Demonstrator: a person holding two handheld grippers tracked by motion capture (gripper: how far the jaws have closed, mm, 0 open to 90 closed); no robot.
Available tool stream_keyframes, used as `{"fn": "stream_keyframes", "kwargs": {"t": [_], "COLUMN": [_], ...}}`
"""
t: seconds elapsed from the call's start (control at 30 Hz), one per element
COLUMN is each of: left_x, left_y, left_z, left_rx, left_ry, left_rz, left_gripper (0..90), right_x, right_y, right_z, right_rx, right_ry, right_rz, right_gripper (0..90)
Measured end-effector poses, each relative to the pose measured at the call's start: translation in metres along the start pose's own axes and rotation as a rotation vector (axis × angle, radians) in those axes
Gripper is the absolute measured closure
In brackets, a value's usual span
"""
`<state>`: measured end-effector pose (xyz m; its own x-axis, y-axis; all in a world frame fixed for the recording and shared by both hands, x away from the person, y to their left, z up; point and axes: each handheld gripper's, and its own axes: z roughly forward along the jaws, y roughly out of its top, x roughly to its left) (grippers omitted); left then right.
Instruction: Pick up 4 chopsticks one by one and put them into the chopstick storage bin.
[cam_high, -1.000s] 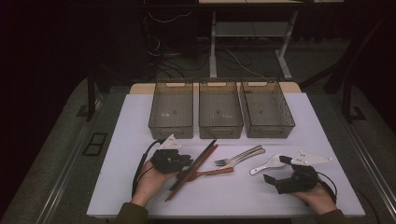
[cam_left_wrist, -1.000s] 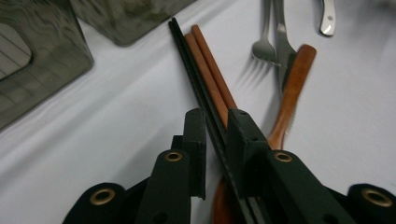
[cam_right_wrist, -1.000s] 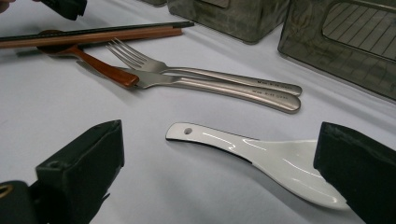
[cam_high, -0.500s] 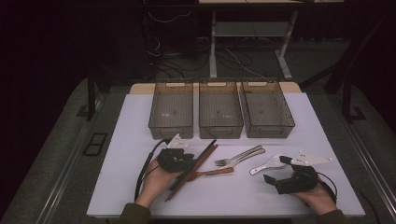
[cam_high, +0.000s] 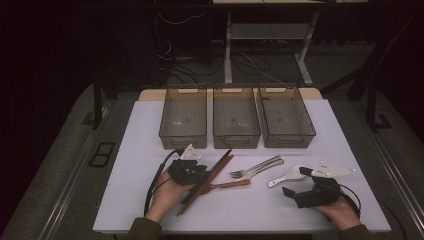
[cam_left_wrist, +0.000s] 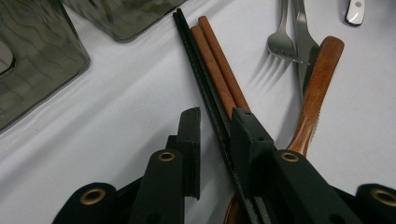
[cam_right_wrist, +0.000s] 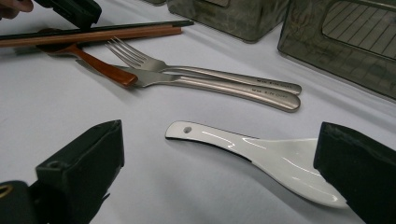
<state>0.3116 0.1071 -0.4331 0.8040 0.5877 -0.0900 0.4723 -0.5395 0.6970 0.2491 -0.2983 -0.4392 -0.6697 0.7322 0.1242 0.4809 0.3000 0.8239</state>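
Left gripper (cam_left_wrist: 212, 123) straddles the pair of thin black chopsticks (cam_left_wrist: 205, 88), jaws narrowly parted, the right one against the sticks, the left one clear. These chopsticks lie on the white table (cam_high: 140, 150) before three smoky transparent plastic bins (cam_high: 236, 117), beside two reddish-brown wooden chopsticks (cam_left_wrist: 219, 70). Right gripper (cam_right_wrist: 219, 172) gapes wide around a glossy white ceramic spoon (cam_right_wrist: 261, 151), untouched. Two steel forks (cam_right_wrist: 210, 79) overlap a brown wooden spoon (cam_right_wrist: 100, 65).

Three bins (cam_high: 236, 120) behind clustered cutlery (cam_high: 255, 167)
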Motion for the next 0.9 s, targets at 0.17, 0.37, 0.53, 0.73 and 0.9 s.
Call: {"fn": "stream_keyframes", "kwargs": {"t": [0.17, 0.37, 0.53, 0.73, 0.9], "left_x": [-0.0002, 0.0004, -0.0008, -0.0016, -0.0012], "left_y": [-0.0006, -0.0012, -0.0015, -0.0019, -0.0021], "left_z": [0.0011, 0.0028, 0.0057, 0.0084, 0.0084], "left_rx": [0.013, 0.019, 0.027, 0.055, 0.055], "left_ry": [0.013, 0.018, 0.024, 0.043, 0.047], "left_rz": [0.006, 0.009, 0.009, 0.014, 0.01], "left_gripper": [72.5, 72.5, 72.8, 74.7, 76.9], "right_x": [-0.0003, -0.0004, -0.0003, -0.0003, -0.0002], "right_y": [-0.0001, -0.0001, -0.0001, -0.0002, -0.0002], "right_z": [-0.0003, -0.0001, 0.0001, 0.0002, 0.0002], "right_rx": [0.0, 0.0, 0.003, 0.005, 0.004], "right_ry": [0.001, 0.0, 0.0, 0.001, 0.001], "right_rz": [0.001, 0.0, -0.003, -0.001, -0.003], "right_gripper": [1.4, 1.4, 1.4, 1.4, 1.4]}}
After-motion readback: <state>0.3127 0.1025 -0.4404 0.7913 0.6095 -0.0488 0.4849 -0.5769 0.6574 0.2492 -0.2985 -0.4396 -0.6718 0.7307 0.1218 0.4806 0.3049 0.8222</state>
